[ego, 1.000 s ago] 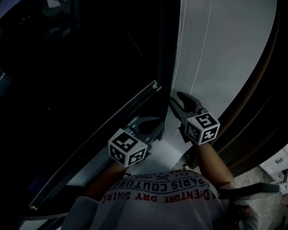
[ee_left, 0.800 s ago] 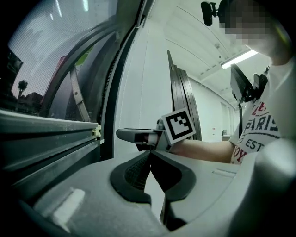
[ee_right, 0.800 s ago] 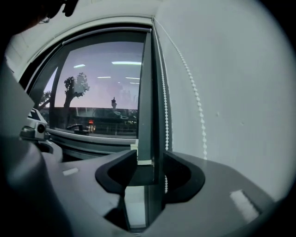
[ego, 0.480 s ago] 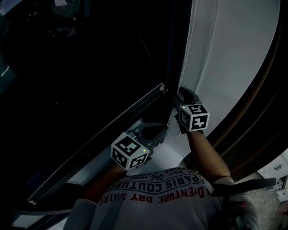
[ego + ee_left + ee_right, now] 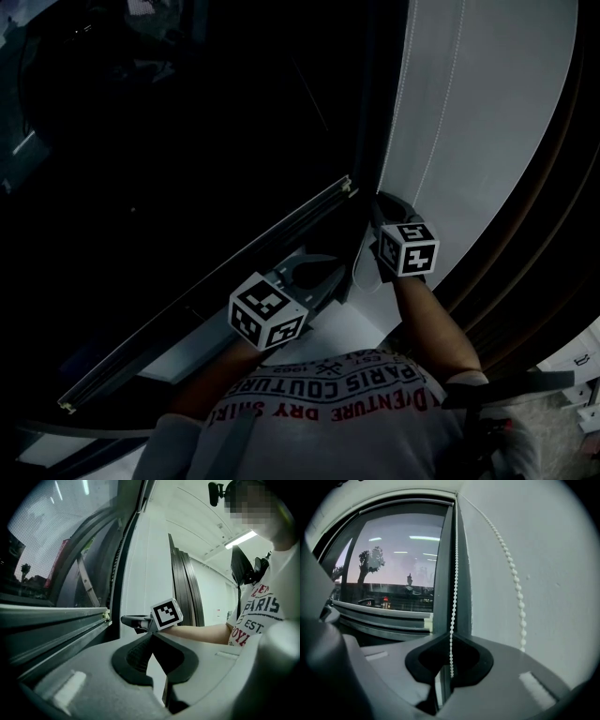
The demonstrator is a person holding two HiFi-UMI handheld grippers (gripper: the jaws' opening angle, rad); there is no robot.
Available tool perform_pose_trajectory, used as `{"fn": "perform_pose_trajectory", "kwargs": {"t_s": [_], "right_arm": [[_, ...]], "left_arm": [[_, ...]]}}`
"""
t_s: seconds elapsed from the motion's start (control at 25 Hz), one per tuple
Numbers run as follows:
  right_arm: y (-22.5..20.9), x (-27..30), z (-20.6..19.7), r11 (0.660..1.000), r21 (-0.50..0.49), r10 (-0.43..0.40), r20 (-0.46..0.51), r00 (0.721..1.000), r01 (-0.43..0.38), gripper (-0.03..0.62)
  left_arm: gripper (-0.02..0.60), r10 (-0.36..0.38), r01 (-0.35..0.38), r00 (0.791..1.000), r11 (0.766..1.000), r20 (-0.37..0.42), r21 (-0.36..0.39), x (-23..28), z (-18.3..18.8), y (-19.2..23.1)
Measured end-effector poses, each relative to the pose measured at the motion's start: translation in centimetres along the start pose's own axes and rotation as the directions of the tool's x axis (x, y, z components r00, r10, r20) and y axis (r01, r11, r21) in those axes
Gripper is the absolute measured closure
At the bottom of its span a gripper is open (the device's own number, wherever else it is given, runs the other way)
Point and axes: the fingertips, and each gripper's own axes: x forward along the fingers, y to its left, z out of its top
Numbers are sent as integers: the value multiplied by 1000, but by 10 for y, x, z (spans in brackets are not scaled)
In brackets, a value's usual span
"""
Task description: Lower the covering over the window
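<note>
Now our right tongs [image 5: 451, 638] have just been closing and pinch the near strand of the white bead chain [image 5: 453, 583] beside the dark window frame [image 5: 462, 573]. Our left tongs [image 5: 153, 635], near them, are closed on nothing. The roller blind's bottom bar [image 5: 379, 616] lies low across the window [image 5: 393, 555], left of the chain.

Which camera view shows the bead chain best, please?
The right gripper view: the bead chain runs down into the right gripper, whose jaws have just closed on it. The head view shows only faint strands; the left gripper view shows none.
</note>
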Motion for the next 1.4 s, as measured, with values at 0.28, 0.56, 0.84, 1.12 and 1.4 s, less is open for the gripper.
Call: {"fn": "perform_pose_trajectory", "kwargs": {"t_s": [0.28, 0.56, 0.84, 1.12, 1.4], "right_arm": [[30, -41, 1, 984, -9, 176, 10, 984, -176, 580], [52, -89, -16, 942, -8, 336, 32, 941, -335, 582], [33, -121, -29, 924, 51, 373, 91, 923, -378, 585], [53, -151, -28, 873, 37, 485, 39, 874, -486, 585], [71, -179, -25, 825, 41, 564, 25, 826, -564, 585]], "left_arm": [[580, 6, -5, 999, 999, 33, -35, 0, 8, -7], [580, -28, 32, 998, 996, 48, -83, 16, -3, -25], [580, 16, -9, 999, 993, 52, -121, 29, 0, -31], [578, 11, -7, 998, 997, 63, -71, 37, 50, -45], [500, -24, 29, 998, 997, 64, -72, 54, 80, -70]]}}
